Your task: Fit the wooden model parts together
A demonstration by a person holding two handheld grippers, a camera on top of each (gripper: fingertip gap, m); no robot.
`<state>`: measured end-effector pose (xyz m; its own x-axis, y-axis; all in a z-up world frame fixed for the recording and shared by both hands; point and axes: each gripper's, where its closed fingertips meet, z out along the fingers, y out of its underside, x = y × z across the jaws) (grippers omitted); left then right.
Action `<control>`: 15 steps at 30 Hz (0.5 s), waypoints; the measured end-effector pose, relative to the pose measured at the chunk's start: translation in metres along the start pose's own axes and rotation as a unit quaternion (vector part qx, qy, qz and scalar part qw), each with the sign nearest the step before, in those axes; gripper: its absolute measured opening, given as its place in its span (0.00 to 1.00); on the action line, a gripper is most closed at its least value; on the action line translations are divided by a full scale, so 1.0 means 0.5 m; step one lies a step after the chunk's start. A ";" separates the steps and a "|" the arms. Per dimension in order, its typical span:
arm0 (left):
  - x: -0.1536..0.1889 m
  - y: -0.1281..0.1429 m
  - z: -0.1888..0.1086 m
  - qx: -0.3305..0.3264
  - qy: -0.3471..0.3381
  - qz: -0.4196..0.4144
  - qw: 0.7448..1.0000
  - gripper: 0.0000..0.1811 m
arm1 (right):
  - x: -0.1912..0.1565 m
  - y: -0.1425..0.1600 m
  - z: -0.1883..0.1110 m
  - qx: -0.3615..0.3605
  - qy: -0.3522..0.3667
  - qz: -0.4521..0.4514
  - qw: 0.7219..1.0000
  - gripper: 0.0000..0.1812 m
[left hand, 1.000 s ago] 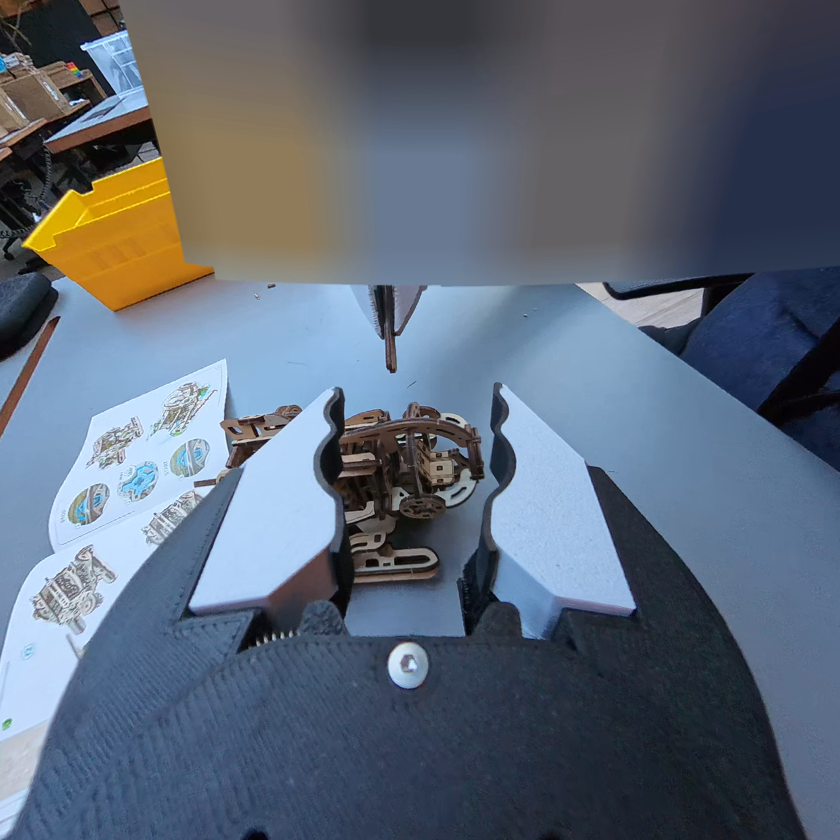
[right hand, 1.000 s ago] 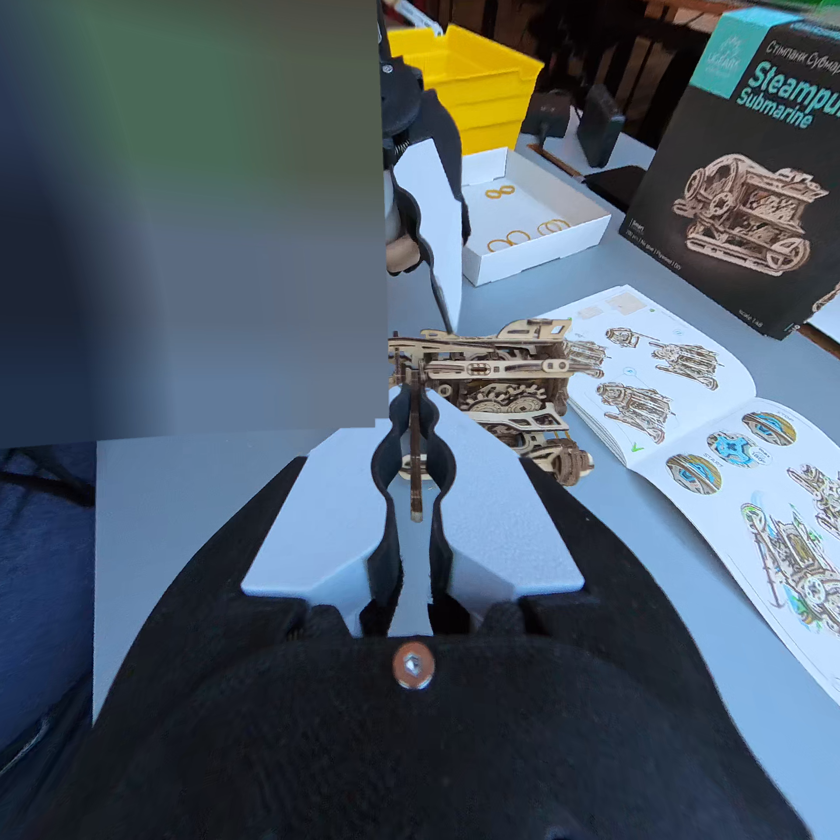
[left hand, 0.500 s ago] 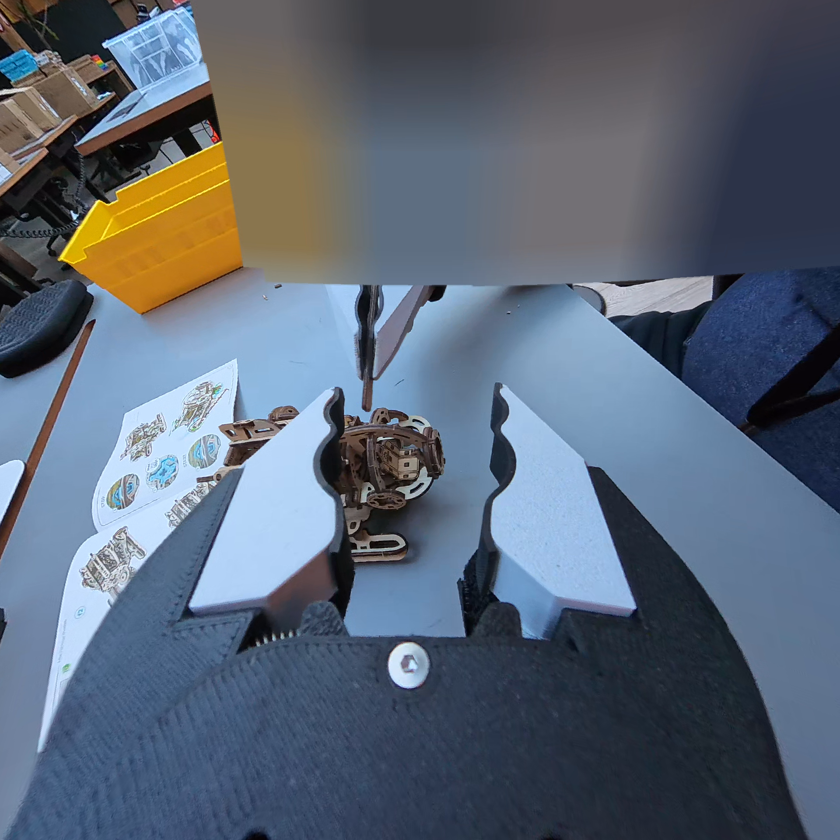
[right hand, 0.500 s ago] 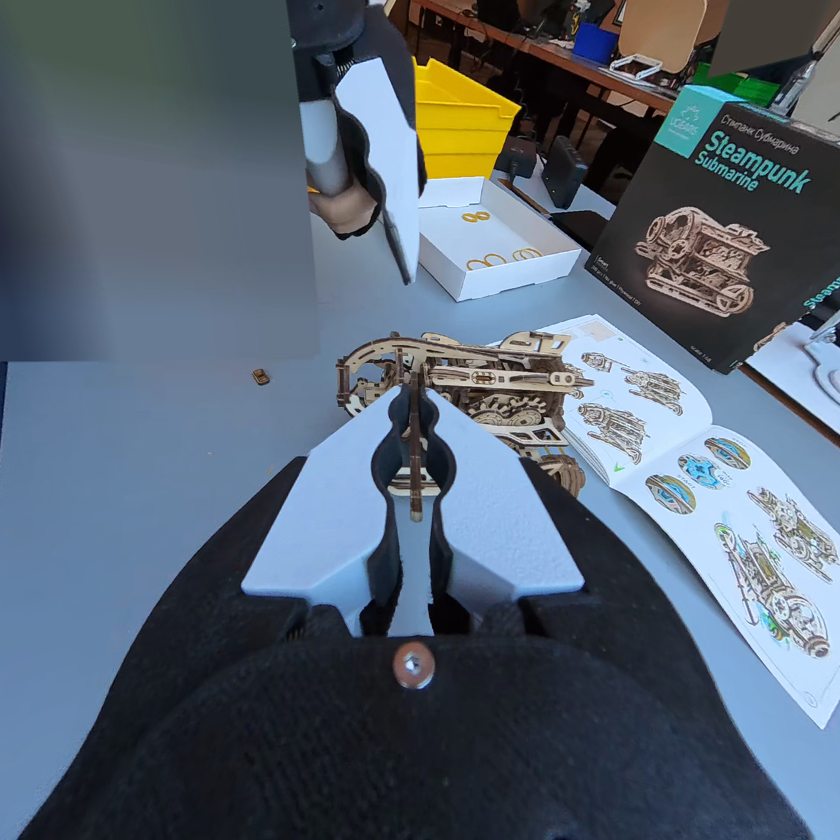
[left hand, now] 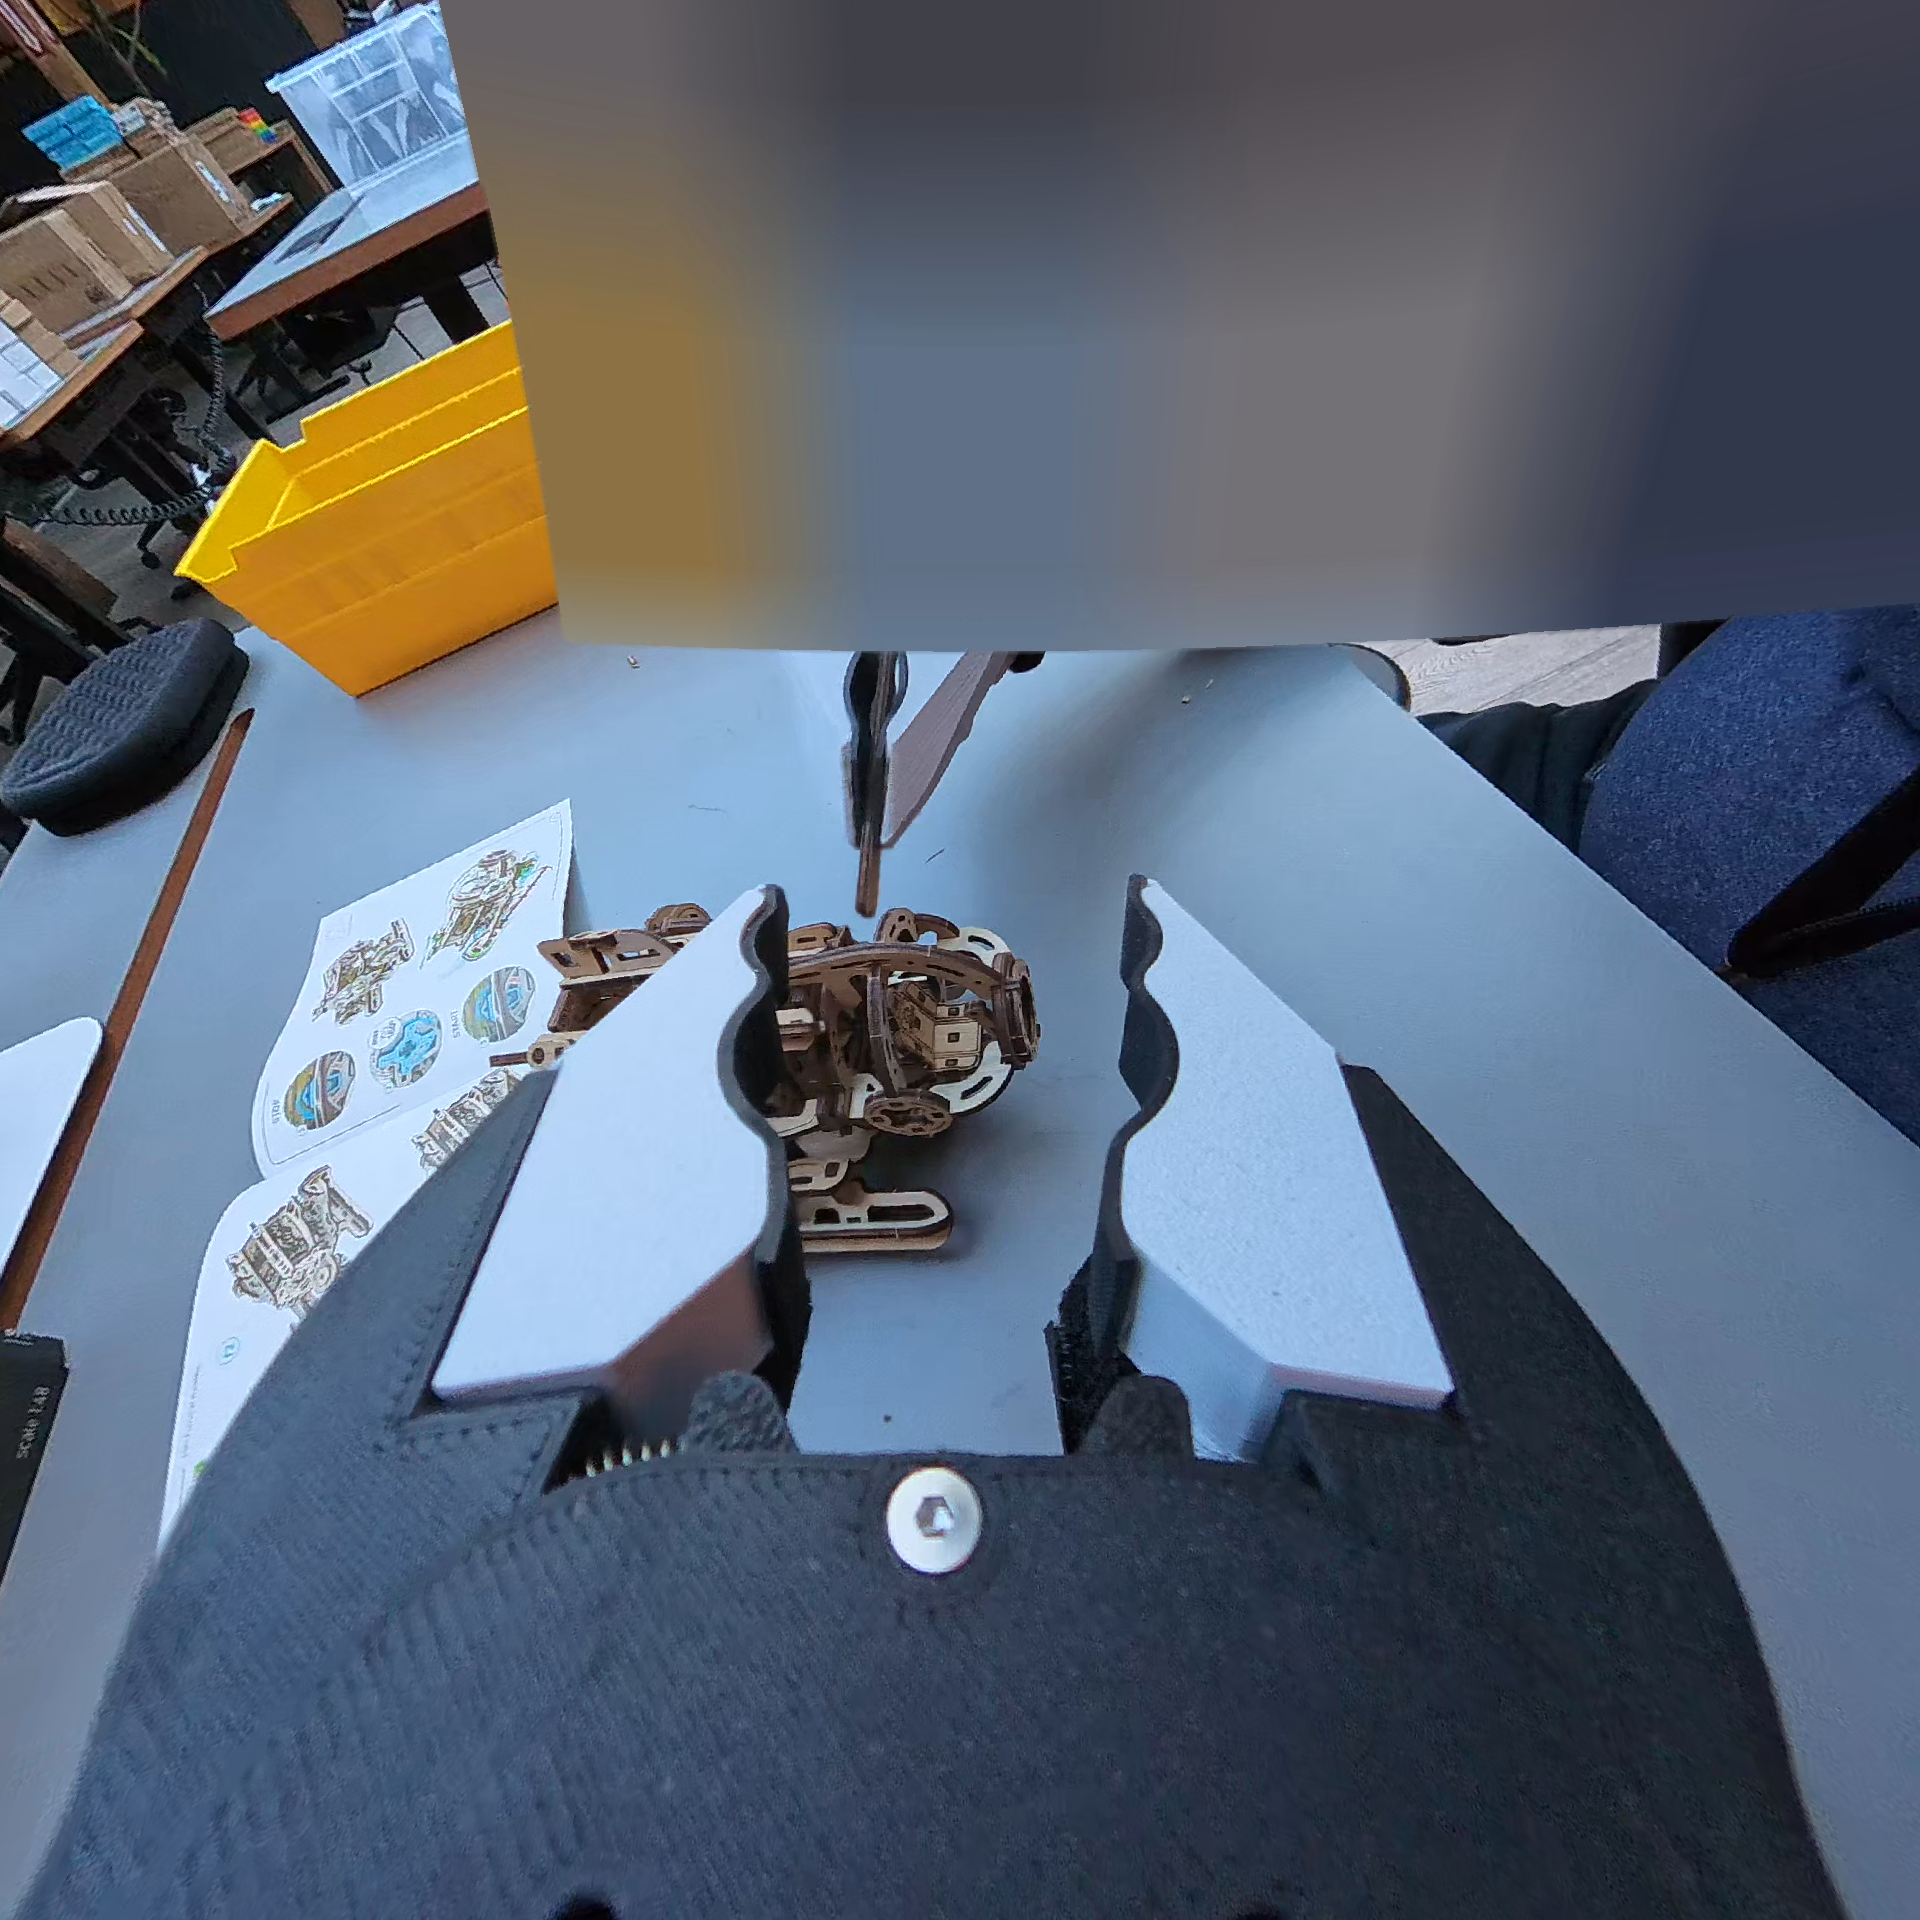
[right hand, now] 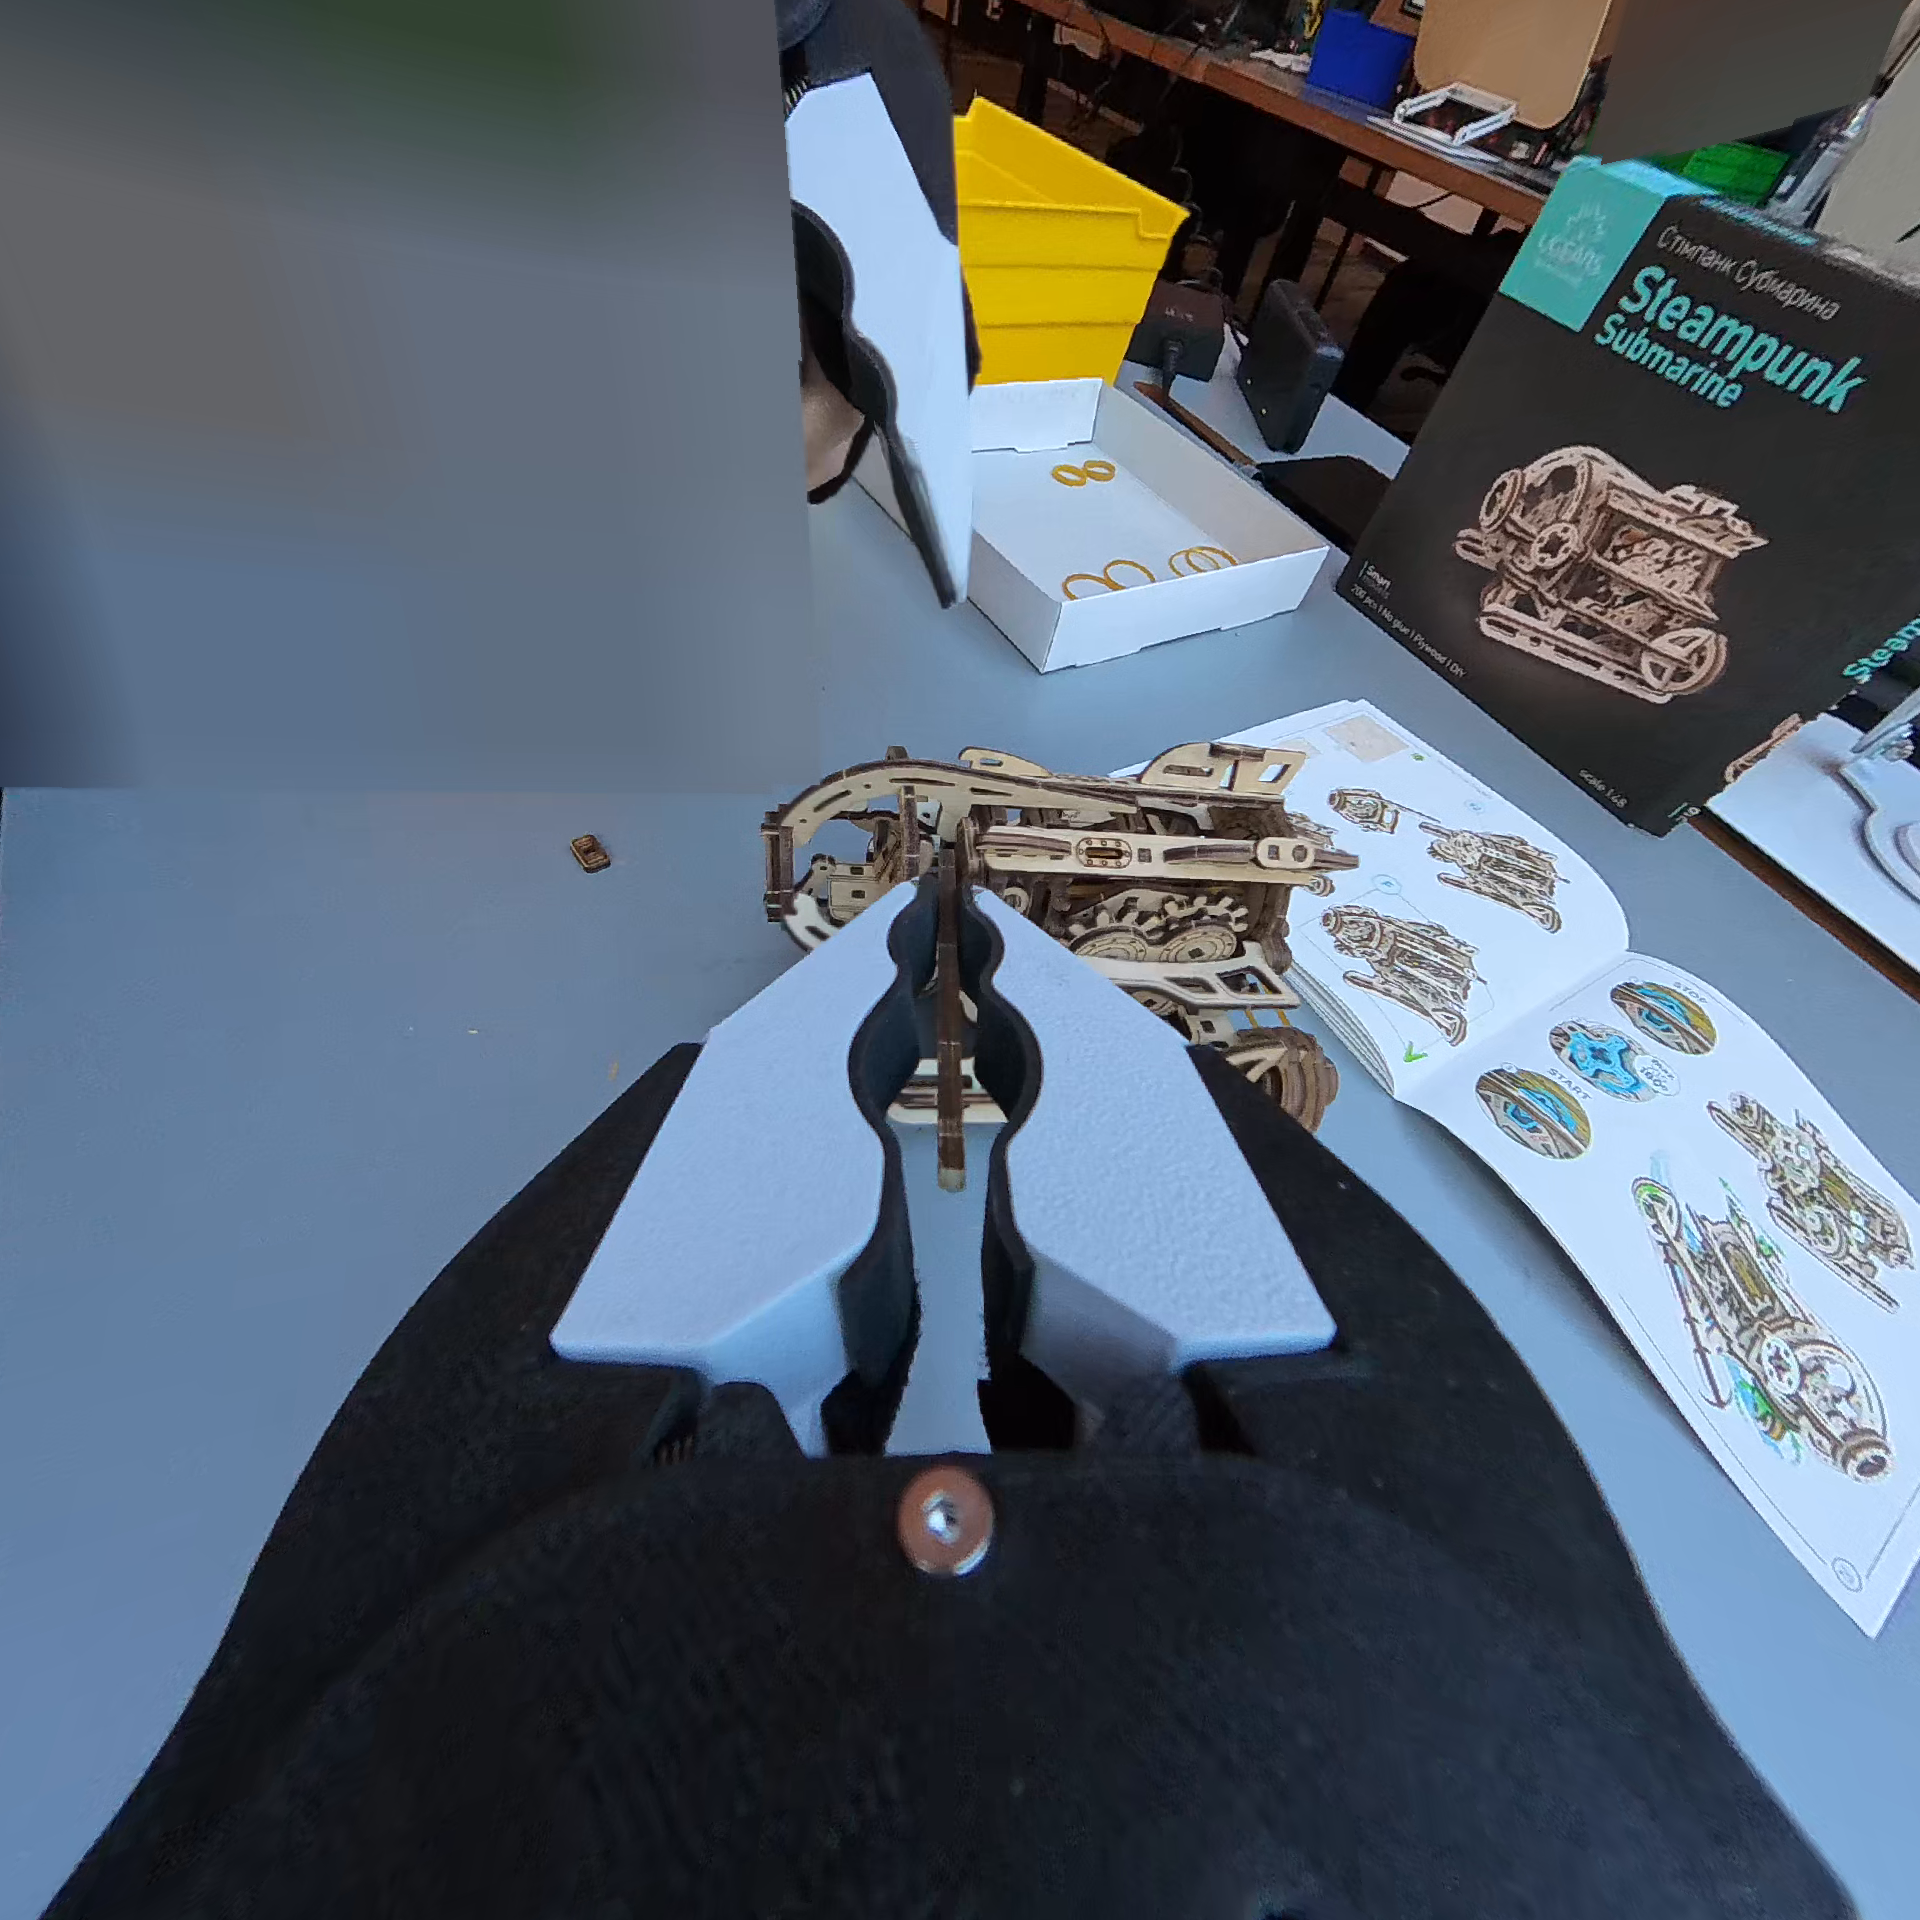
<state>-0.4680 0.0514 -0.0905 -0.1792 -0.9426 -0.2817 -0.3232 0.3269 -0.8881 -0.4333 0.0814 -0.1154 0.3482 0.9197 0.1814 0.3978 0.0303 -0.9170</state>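
Observation:
The half-built wooden model (left hand: 904,1029) stands on the grey table (left hand: 1351,935); it also shows in the right wrist view (right hand: 1070,883). My left gripper (left hand: 945,904) is open and empty, held above and short of the model. It also shows in the right wrist view (right hand: 904,343), raised at the far side. My right gripper (right hand: 948,904) is shut on a thin flat wooden part (right hand: 948,1049), held on edge just before the model. In the left wrist view the right gripper (left hand: 868,821) hangs above the model with the part's tip (left hand: 865,883) pointing down.
An open instruction booklet (right hand: 1610,1060) lies beside the model. A dark model box (right hand: 1662,499) stands at the right, a white tray (right hand: 1122,540) with rubber bands and a yellow bin (left hand: 395,520) behind. A small loose wooden piece (right hand: 589,853) lies left. Across from one pair of fingers to the other is roughly 6 cm. Between my left fingertips and the small loose wooden piece (right hand: 589,853) there is roughly 12 cm.
My left gripper has pulled up and back from the model, staying open. My right gripper, still holding the flat part, has drawn back a little, and more of the model's curved end shows.

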 end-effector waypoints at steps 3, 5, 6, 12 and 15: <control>0.003 0.001 -0.013 -0.008 -0.012 -0.003 1.000 0.35 | -0.012 -0.011 -0.036 0.016 0.022 0.005 1.000 0.01; 0.011 0.015 -0.028 -0.021 -0.024 -0.019 0.999 0.35 | -0.032 -0.021 -0.069 0.037 0.030 0.020 0.999 0.01; 0.017 0.029 -0.037 -0.033 -0.030 -0.032 0.998 0.35 | -0.044 -0.021 -0.082 0.044 0.030 0.029 0.998 0.01; 0.112 0.149 -0.062 -0.134 -0.047 -0.171 0.975 0.31 | -0.081 0.079 -0.089 -0.035 0.051 0.043 0.997 0.01; 0.140 0.180 -0.053 -0.167 -0.086 -0.211 0.959 0.25 | -0.078 0.098 -0.082 -0.043 0.054 0.041 0.997 0.01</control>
<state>-0.5342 0.0169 -0.1807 0.1795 -0.9838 -0.0044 -0.6187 -0.1094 -0.7780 -0.3926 0.0311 -0.1531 0.4700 0.8700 0.1493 0.4341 -0.0804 -0.8973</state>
